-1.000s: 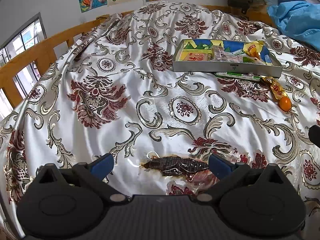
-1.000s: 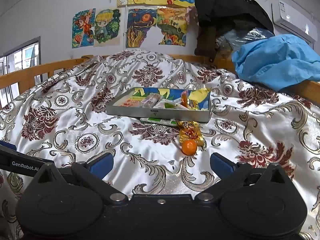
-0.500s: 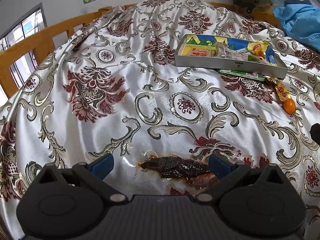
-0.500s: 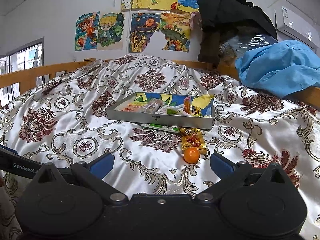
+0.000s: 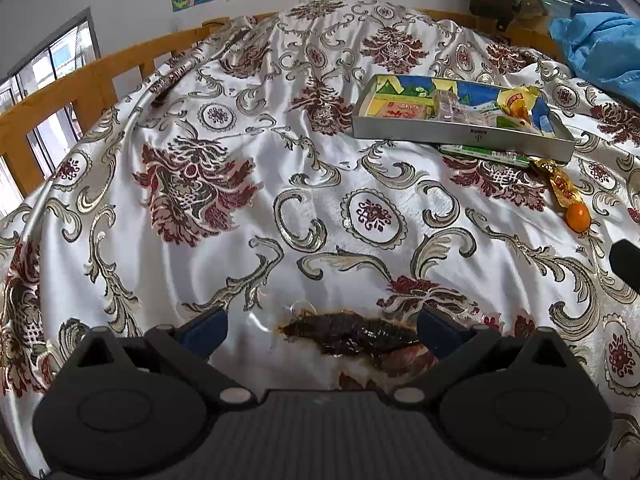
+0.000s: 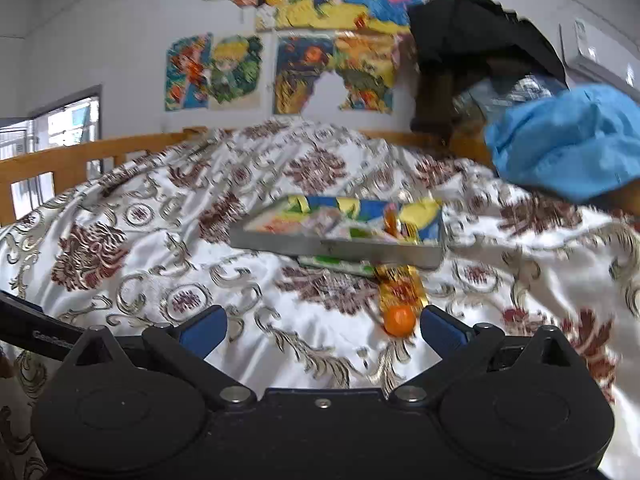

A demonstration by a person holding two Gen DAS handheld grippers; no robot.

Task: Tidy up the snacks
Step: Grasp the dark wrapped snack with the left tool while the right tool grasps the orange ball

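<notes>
A dark dried snack in a clear packet (image 5: pixel 352 334) lies on the patterned cloth (image 5: pixel 224 240) between the fingers of my left gripper (image 5: pixel 322 330), which is open around it. A grey tin tray (image 5: pixel 460 132) holding several snack packets sits at the far right. A green packet (image 5: pixel 484 154), a gold wrapper (image 5: pixel 560 186) and a small orange ball (image 5: pixel 578 216) lie just in front of it. My right gripper (image 6: pixel 323 330) is open above the cloth, the orange ball (image 6: pixel 399 320) near its right finger, with the tray (image 6: pixel 340 246), green packet (image 6: pixel 340 266) and gold wrapper (image 6: pixel 400 288) beyond.
A wooden rail (image 5: pixel 80 88) borders the bed on the left and at the back. A blue cloth bundle (image 6: pixel 568 140) and dark clothing (image 6: pixel 472 48) pile up at the far right. Drawings (image 6: pixel 320 52) hang on the wall. The right gripper's body (image 5: pixel 626 264) shows at the left wrist view's right edge.
My left gripper has shifted slightly over the dark snack, staying open. My right gripper has moved forward toward the orange ball, which now sits close to its right finger; its view is blurred.
</notes>
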